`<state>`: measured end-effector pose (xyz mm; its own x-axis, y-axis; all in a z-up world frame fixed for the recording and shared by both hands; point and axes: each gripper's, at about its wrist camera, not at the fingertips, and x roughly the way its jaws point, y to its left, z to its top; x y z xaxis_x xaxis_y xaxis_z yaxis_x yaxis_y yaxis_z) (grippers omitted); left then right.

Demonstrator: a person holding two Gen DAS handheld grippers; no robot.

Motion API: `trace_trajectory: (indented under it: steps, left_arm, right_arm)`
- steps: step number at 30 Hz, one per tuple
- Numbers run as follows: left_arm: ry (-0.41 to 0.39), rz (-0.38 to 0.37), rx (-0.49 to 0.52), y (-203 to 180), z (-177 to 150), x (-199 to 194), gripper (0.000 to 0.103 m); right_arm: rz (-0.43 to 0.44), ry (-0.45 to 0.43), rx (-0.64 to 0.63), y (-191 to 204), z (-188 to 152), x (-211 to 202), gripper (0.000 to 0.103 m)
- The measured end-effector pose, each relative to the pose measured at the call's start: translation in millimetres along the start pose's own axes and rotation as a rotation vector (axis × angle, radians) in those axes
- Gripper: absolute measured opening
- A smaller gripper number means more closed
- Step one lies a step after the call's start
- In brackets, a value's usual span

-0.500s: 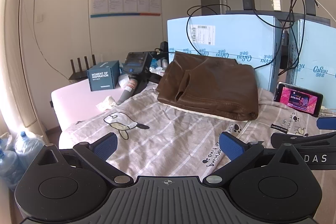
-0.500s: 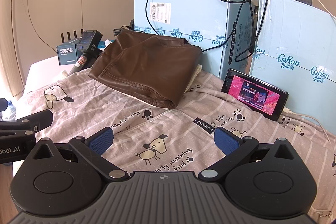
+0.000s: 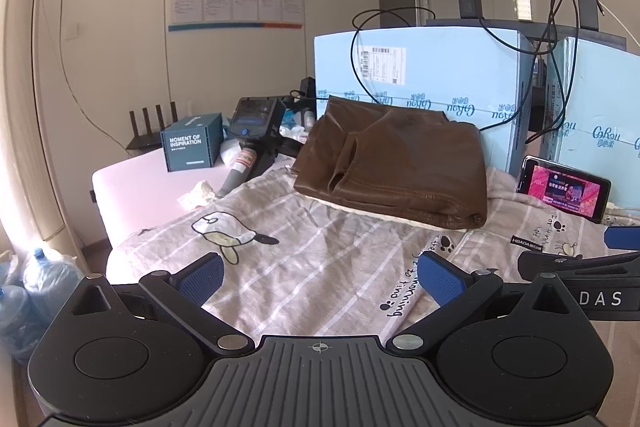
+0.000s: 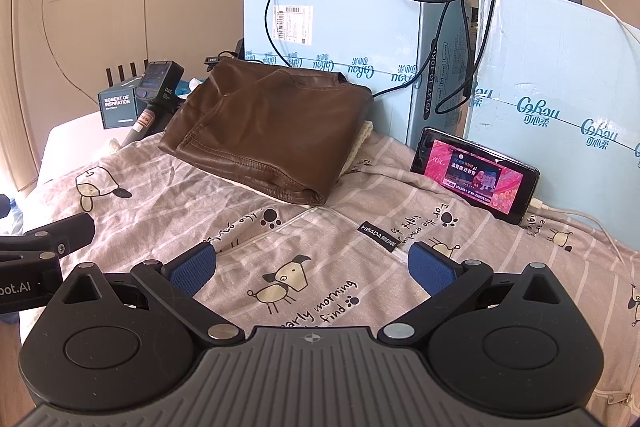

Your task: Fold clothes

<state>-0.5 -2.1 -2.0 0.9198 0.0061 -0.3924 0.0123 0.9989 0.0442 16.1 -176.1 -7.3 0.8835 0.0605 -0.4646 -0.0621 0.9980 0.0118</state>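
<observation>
A folded brown leather garment (image 3: pixel 396 167) lies at the back of the bed, on top of a cream folded piece whose edge shows beneath it; it also shows in the right wrist view (image 4: pixel 272 131). My left gripper (image 3: pixel 318 277) is open and empty, hovering over the grey cartoon-print bedsheet (image 3: pixel 304 255), well short of the garment. My right gripper (image 4: pixel 312 267) is open and empty over the same sheet (image 4: pixel 320 247). The right gripper's fingers (image 3: pixel 580 259) show at the right edge of the left wrist view; the left gripper's body (image 4: pixel 44 239) shows at the left of the right wrist view.
Two light blue boxes (image 3: pixel 416 75) with black cables stand behind the garment. A lit phone (image 4: pixel 476 177) leans against them at right. A teal box (image 3: pixel 192 143), a handheld device (image 3: pixel 252 135) and crumpled tissue (image 3: pixel 196 193) lie at back left. Water bottles (image 3: pixel 44 283) stand on the floor.
Both grippers have barely moved; the view has shifted slightly. Both stay open and empty, and the garment lies as before.
</observation>
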Motion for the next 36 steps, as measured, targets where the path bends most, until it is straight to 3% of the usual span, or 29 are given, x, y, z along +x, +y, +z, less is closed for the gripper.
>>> trace_trajectory:
  steps: [10,15,25,30,36]
  left_arm:
    - [-0.001,-0.035,-0.019,7,-3,0,0.103]
    - [-0.014,-0.109,-0.032,10,-7,1,0.103]
    - [-0.044,-0.344,-0.072,-6,-12,2,0.103]
    - [-0.092,-0.524,-0.031,-38,-11,-8,0.103]
    - [-0.072,-0.740,-0.034,-90,-9,-10,0.103]
  right_arm:
    - [-0.011,-0.017,0.063,-4,-3,-10,0.103]
    - [0.004,-0.013,0.104,-8,-9,-17,0.103]
    - [-0.043,-0.124,0.188,-23,-25,-61,0.103]
    - [-0.094,-0.193,0.270,-51,-35,-96,0.103]
    - [-0.254,-0.257,0.296,-91,-52,-138,0.103]
